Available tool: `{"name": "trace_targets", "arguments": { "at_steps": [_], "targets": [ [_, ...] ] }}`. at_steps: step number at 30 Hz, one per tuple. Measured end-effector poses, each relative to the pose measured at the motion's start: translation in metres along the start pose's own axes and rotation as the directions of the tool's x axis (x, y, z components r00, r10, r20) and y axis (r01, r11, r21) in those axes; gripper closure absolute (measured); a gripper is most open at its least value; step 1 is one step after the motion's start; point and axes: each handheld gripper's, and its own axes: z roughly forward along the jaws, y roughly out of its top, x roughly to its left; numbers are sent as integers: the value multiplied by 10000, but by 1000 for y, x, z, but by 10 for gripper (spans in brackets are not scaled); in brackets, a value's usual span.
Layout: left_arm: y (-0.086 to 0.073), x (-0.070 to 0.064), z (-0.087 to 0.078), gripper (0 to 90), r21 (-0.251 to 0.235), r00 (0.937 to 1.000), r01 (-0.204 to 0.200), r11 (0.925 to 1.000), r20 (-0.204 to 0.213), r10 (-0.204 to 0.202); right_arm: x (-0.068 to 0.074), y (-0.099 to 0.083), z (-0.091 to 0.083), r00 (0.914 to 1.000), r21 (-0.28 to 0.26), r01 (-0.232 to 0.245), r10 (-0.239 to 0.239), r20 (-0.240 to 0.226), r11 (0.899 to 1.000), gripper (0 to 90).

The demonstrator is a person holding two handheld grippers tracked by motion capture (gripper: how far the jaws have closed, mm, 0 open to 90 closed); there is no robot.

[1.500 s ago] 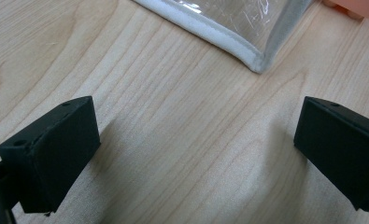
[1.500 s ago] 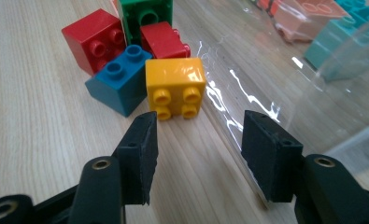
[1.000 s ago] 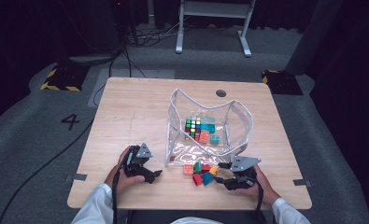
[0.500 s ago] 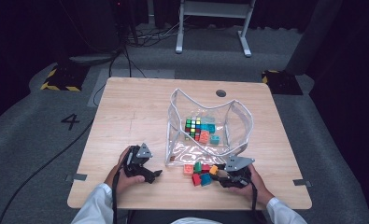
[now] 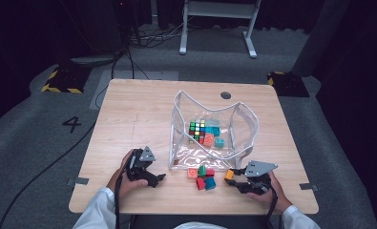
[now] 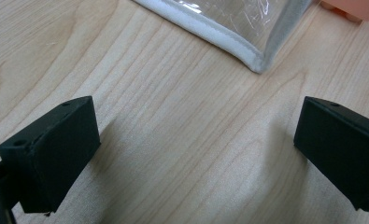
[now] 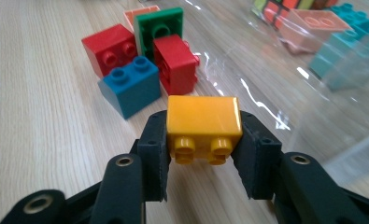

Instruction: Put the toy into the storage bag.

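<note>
The right gripper fingers clamp the small yellow plastic brick by its smooth sides, light, rigid and probably slippery, while the left gripper is open.

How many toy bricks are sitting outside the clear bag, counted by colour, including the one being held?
Red bricks: 2
Green brick: 1
Blue brick: 1
Peach brick: 1
Yellow brick, clamped in the right gripper: 1
Total: 6
</note>
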Motion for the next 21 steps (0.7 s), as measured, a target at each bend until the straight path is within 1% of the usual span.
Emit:
{"name": "trace_targets", "arguments": {
  "at_steps": [3,6,7,8,10,12,13,15,16,17,19,21],
  "targets": [
    [0,0,0,3,-3,10000,12,10000,-2,-12,-4,-4,-10,9999,-81,-104,105,84,9999,590],
    [0,0,0,3,13,10000,-14,10000,-11,14,-8,-6,-18,9998,-5,-184,184,54,9998,590],
    [0,0,0,3,17,10000,-25,10000,-18,25,-9,-7,-20,9998,-22,-150,150,138,9999,590],
    [0,0,0,3,12,10000,-10,10000,-8,10,-9,-8,-23,9995,66,-222,220,239,9997,590],
    [0,0,0,3,-10,10000,-15,10000,-5,15,-12,-9,-30,9990,-133,-294,298,322,9995,590],
    [0,0,0,3,5,10000,-29,10000,-13,29,-19,-11,-40,9975,-433,-503,523,473,9978,590],
    [0,0,0,3,18,10000,-14,10000,-4,14,-22,-12,-45,9955,-531,-749,777,540,9958,590],
    [0,0,0,3,20,10000,-27,10000,-9,27,-31,-14,-55,9908,-618,-1010,1060,840,9930,590],
    [0,0,0,3,18,10000,-32,10000,-14,33,-35,-15,-60,9876,-757,-1096,1172,1042,9911,590],
    [0,0,0,3,11,10000,-44,10000,-9,44,-40,-15,-65,9850,-779,-1175,1261,1176,9900,590],
    [0,0,0,3,19,10000,-23,10000,-22,23,-49,-15,-73,9800,-858,-1187,1307,1502,9892,590],
    [0,0,0,2,1,10000,-16,10000,-49,16,-58,-14,-79,9715,-841,-1336,1473,1857,9875,590]
  ]
}}
